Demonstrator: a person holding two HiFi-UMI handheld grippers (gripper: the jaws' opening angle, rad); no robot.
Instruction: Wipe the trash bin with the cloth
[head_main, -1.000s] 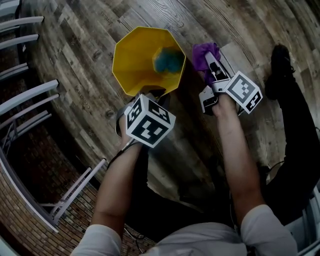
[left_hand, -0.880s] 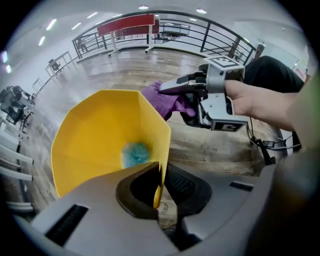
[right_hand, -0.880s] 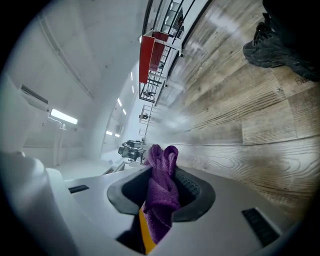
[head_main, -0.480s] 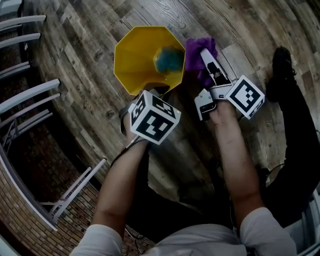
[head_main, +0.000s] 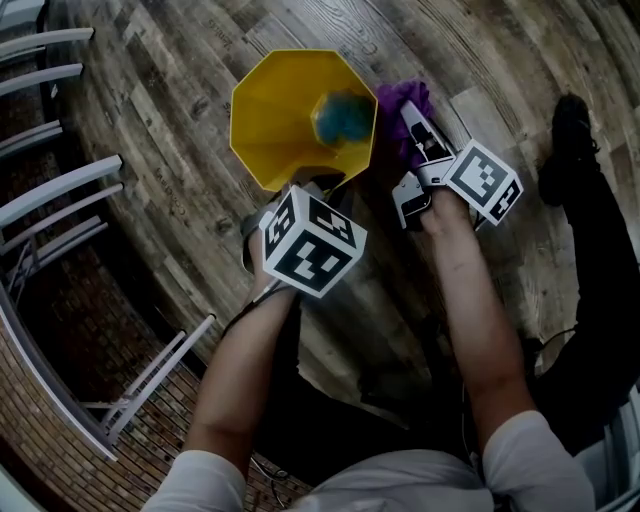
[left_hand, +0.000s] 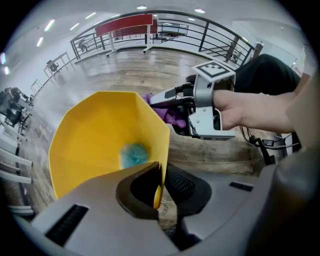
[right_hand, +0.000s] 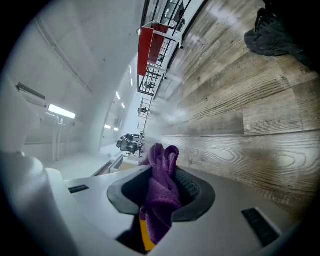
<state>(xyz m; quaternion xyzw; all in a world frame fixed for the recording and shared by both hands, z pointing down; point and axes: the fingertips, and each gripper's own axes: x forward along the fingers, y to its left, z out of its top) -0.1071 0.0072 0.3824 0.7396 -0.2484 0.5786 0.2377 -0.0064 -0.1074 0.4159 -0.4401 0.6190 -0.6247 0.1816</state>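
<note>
Yellow trash bin (head_main: 290, 110) stands open-mouthed on the plank floor (head_main: 500, 60). There is bare floor past its far rim. The near rim is taken: the left gripper (head_main: 316, 186) points steeply down and is clenched on that edge, with the thin yellow wall pinched between its pads in the left gripper view (left_hand: 159, 186). A blue wad (head_main: 343, 117) lies in the bottom of the bin.

Over on the right, the right gripper (head_main: 410, 108) is clamped on the purple cloth (head_main: 398, 105), the fabric bunched up between the jaws (right_hand: 160, 197). The cloth is pressed against the outside of the bin's right edge.

A second ago that cloth hung a little off the bin's right rim; since then it has slid in against the wall. The left hand has hardly shifted, grip unchanged.

White railing bars (head_main: 60, 190) line the left side, well apart from the bin. On the right a dark shoe (head_main: 570, 140) and trouser leg sit beyond the right forearm, hemming in that side.
</note>
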